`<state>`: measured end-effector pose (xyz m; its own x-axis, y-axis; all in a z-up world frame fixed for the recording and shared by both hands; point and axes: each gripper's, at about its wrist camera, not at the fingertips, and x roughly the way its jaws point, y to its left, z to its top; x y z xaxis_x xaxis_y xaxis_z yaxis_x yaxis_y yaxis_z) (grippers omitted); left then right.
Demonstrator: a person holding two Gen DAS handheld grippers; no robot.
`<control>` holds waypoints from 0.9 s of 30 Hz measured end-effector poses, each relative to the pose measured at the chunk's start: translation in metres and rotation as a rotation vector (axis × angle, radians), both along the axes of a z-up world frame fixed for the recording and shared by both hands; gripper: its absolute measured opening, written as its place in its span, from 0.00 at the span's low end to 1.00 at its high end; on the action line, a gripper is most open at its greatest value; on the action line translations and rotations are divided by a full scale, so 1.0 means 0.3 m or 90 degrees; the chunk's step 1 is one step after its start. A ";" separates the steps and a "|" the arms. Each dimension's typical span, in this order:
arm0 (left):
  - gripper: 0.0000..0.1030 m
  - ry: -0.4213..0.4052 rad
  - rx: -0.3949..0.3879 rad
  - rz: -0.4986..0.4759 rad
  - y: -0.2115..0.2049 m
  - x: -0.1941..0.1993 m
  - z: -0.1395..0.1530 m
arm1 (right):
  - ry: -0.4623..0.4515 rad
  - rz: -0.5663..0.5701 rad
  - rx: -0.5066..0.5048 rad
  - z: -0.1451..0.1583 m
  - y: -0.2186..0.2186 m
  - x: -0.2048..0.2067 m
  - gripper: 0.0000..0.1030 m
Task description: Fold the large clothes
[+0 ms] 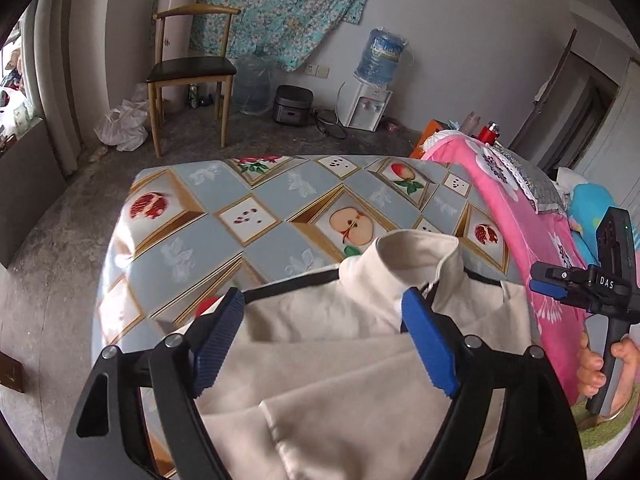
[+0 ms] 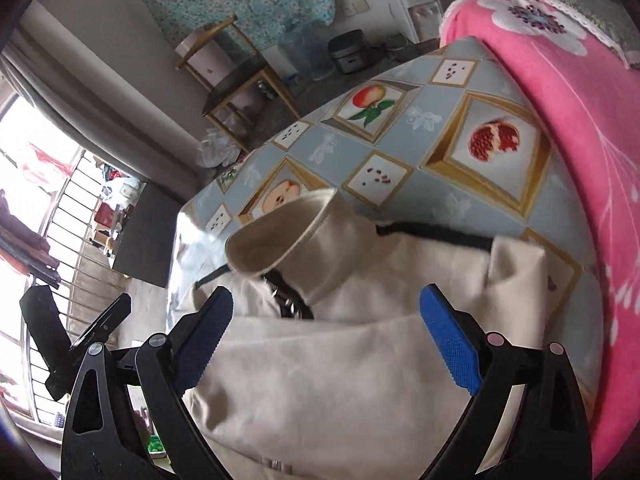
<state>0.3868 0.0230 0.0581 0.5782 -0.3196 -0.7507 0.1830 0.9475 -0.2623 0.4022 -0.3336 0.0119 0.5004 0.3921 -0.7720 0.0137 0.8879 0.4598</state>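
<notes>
While the cream jacket (image 1: 352, 360) lies partly folded on the patterned worktop (image 1: 208, 236), both the left tool (image 1: 324, 344) and right tool (image 2: 332, 344) hover spread and empty — likely between folds, needing a fresh edge pinched.

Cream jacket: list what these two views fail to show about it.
- Cream jacket, lower part: cut off by the bottom edge in both wrist views and hidden behind the left gripper and right gripper.
- Sleeves: not made out among the folds.
- Zipper: blurred in the right wrist view.
</notes>
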 end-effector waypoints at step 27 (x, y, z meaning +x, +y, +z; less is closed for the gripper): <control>0.12 0.039 0.117 -0.228 -0.337 -0.073 -0.169 | -0.026 0.194 -0.214 -0.092 0.138 -0.133 0.07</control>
